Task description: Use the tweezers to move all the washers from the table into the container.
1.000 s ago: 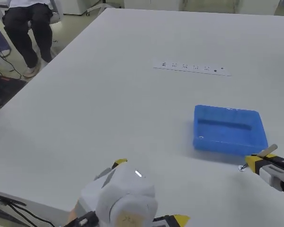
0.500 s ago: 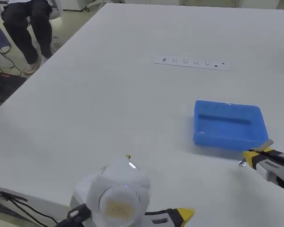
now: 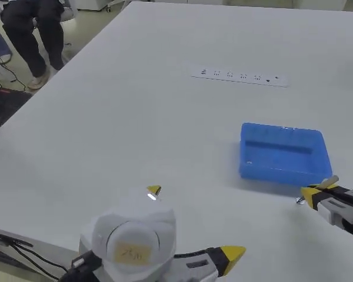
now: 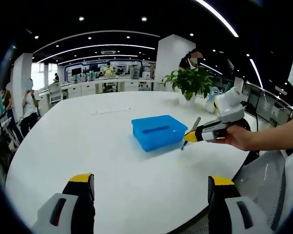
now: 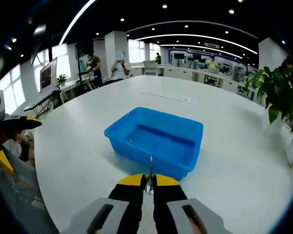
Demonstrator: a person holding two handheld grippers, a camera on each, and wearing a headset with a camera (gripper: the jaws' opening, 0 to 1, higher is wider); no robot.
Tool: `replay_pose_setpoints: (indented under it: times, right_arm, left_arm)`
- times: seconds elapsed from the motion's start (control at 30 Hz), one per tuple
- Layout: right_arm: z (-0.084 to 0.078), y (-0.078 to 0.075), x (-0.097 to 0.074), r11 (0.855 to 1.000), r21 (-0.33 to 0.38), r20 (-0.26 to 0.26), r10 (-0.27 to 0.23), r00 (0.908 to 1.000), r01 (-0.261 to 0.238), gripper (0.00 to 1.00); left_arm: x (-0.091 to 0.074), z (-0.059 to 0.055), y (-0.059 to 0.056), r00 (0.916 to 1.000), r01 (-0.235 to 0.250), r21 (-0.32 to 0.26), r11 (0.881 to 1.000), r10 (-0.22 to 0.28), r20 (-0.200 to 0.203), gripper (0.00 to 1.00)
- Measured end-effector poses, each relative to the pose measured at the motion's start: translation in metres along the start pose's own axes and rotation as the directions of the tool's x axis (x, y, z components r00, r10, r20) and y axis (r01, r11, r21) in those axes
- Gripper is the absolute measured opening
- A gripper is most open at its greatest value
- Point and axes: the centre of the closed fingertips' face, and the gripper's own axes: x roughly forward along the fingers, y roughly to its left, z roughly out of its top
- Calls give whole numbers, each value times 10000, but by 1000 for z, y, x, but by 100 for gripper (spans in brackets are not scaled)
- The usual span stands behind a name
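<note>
**Right gripper view, lower centre:** my right claw (image 5: 145, 181) is clenched on the tweezers (image 5: 150, 168). Their tips point up at the near wall of the blue container (image 5: 128, 146).

**Head view:** the container sits right of centre on the white bench (image 3: 135, 117). The tweezer tips lie just below its lower right corner.

**Left gripper view, bottom edge:** my left claw (image 4: 150, 181) is released, its jaws wide apart above the bench.

I cannot make out the washers; they are too small to tell.
</note>
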Motion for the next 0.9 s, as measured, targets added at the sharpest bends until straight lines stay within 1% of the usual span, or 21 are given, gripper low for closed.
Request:
replay_pose_setpoints:
  times: [0.07,0.2,0.27,0.33,0.5,0.57,0.63,0.67,0.7,0.8,0.9]
  right_arm:
    - [0,0,0,10000,28,-23,-28,10000,28,3]
    - [0,0,0,10000,27,-79,-25,10000,25,3]
    - [1,0,0,10000,40,-121,-7,9999,8,3]
    - [8,-1,-3,9999,113,81,-85,9999,84,3]
    - [28,0,-11,9994,337,511,92,9986,-109,3]
    - [35,0,-14,9991,416,689,88,9976,-117,3]
    - [44,-1,-18,9965,807,1009,142,9948,-225,3]
    - [48,-1,-20,9939,1061,1146,177,9933,-300,3]
    - [50,-3,-22,9934,1108,1201,177,9926,-311,3]
    - [59,-8,-25,9952,973,1390,-18,9903,-118,3]
    - [68,-12,-25,9956,938,1525,-56,9883,-88,3]
  left_arm:
    - [0,1,1,10000,-56,1,10000,56,46,99]
    - [0,3,0,9999,28,-161,9999,-25,168,99]
    - [-1,6,0,9994,40,-255,9997,-31,338,99]
    - [-1,6,0,9993,94,-365,9993,-81,362,99]
    - [0,6,0,9993,43,-273,9996,-33,363,99]
    - [0,5,0,9994,12,-217,9998,-5,344,99]
    - [-1,8,1,9987,-67,-157,9999,75,496,99]
    - [-1,8,1,9986,-71,-192,9998,81,518,99]
    - [-1,8,1,9987,-75,-217,9997,86,503,99]
    - [0,7,3,9988,-166,-136,9998,172,454,99]
    - [0,5,2,9991,-167,-43,9999,168,391,99]
